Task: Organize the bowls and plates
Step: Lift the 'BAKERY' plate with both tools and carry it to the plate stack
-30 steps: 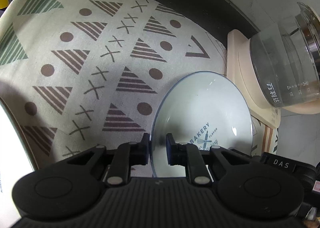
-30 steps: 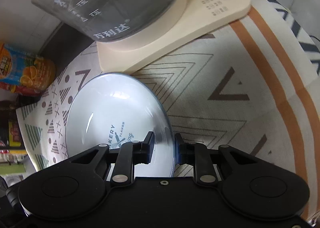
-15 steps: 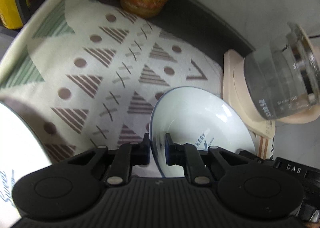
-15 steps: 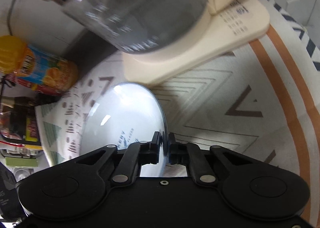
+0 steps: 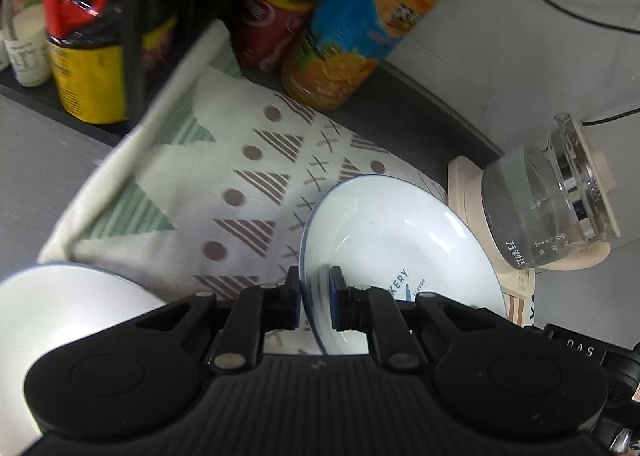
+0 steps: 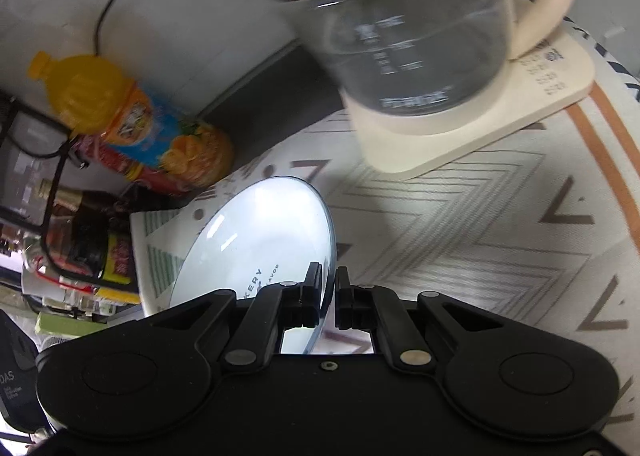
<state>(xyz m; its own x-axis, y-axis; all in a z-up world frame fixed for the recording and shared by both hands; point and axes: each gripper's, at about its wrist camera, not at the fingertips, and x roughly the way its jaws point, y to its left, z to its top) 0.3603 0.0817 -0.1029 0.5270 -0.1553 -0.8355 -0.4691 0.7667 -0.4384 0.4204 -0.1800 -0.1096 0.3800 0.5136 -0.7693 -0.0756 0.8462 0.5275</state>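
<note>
A white plate (image 5: 400,240) with a thin blue rim and blue "BAKERY" print hangs tilted over the patterned cloth (image 5: 240,176), held by both grippers. My left gripper (image 5: 315,298) is shut on its left rim. In the right wrist view the same plate (image 6: 260,232) shows, with my right gripper (image 6: 329,296) shut on its right rim. A second white dish (image 5: 60,316) lies at the lower left of the left wrist view, partly hidden behind the gripper body.
A glass kettle (image 6: 408,28) on a cream base (image 6: 480,128) stands close behind the plate. An orange juice bottle (image 5: 360,36), a red can (image 5: 280,8) and dark sauce bottles (image 5: 88,36) line the back edge by the wall. Black cables run along the wall.
Both grippers have risen with the plate and tipped back, bringing the bottles and wall into view. The right jaws closed onto the plate's rim. The white dish at the lower left appeared.
</note>
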